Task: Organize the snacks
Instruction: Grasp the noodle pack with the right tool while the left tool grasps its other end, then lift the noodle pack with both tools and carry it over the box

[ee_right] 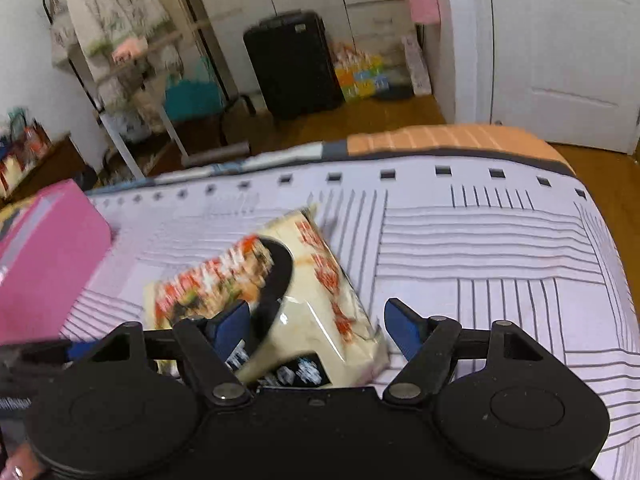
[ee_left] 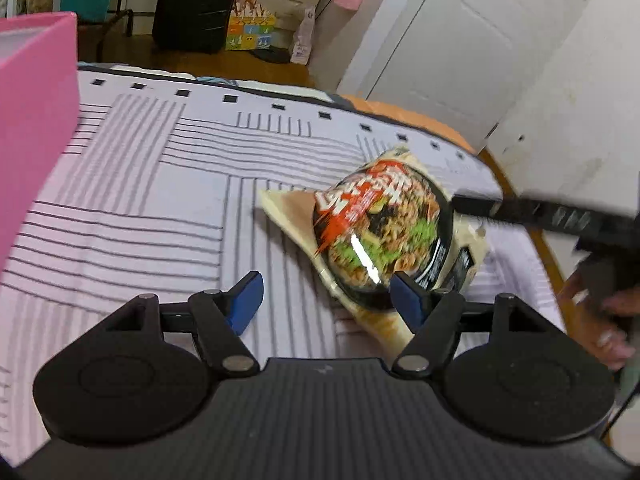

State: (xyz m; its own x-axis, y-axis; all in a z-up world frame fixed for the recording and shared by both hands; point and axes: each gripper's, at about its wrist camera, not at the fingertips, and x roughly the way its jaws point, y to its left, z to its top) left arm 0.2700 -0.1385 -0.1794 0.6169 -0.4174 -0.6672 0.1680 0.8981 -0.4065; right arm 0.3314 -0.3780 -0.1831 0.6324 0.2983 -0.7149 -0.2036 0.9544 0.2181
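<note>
- Left wrist view only: person's hand (ee_left: 612,320) at 3 o'clock, gripping the other claw's black body.
- Right wrist view only: clothes rack (ee_right: 116,52) at 10 o'clock.
- Snack packet (ee_left: 384,236) lying flat on striped bed cover (ee_left: 160,184), cream wrapper, printed black noodle bowl, red lettering, blurred.
- Pink box (ee_left: 36,120) at 9 o'clock, apart from packet.
- Left claw (ee_left: 326,300) spread, right pad at packet's edge, nothing pinched.
- Right claw (ee_right: 316,320) spread around packet, not pinching it.

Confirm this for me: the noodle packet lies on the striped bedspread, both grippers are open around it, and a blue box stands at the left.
One thing is wrong: the box is pink, not blue, as the left wrist view shows. The rest holds: the noodle packet lies on the striped bedspread, and the left gripper and the right gripper are both open around it.
</note>
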